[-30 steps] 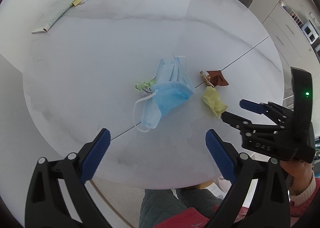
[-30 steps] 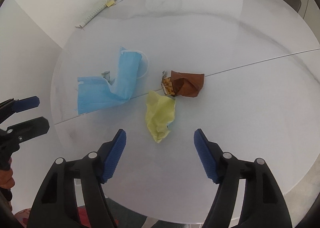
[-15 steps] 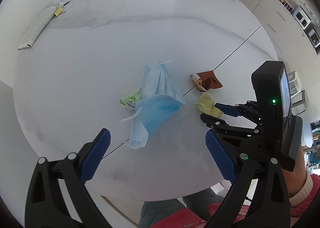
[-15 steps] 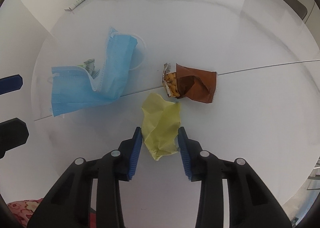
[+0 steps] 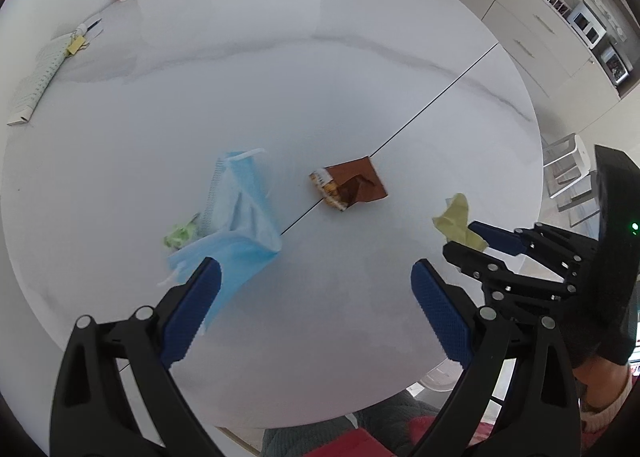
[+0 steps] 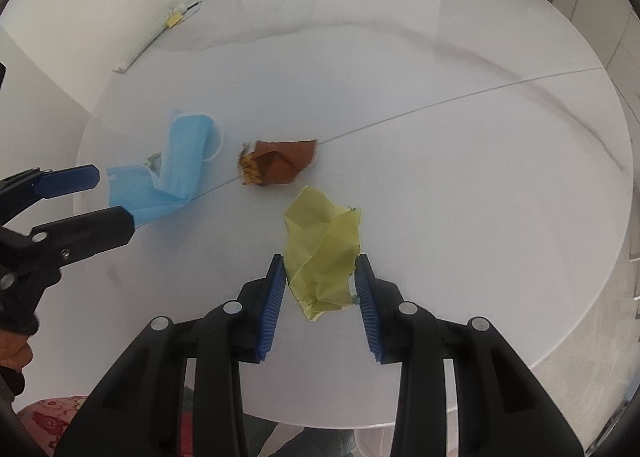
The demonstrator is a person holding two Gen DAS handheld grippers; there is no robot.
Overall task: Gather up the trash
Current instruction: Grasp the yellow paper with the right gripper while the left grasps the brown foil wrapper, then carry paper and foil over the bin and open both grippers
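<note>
From the left camera, I saw my left tongs [image 5: 316, 297] spread wide over the round white desk [image 5: 280, 89], with a blue face mask [image 5: 244, 225] lying by one blue pad and a brown wrapper [image 5: 352, 185] resting near the middle. From the right camera, my right tongs [image 6: 320, 297] were pinching the yellow crumpled paper [image 6: 324, 245], held just above the desk near its front edge.

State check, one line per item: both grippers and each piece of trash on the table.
Right gripper: shut on the yellow wrapper.
Yellow wrapper: crumpled, pinched between the pads.
Left gripper: open, nothing held.
Blue mask: crumpled, lying loose on the table.
Brown wrapper: torn open, lying loose.
</note>
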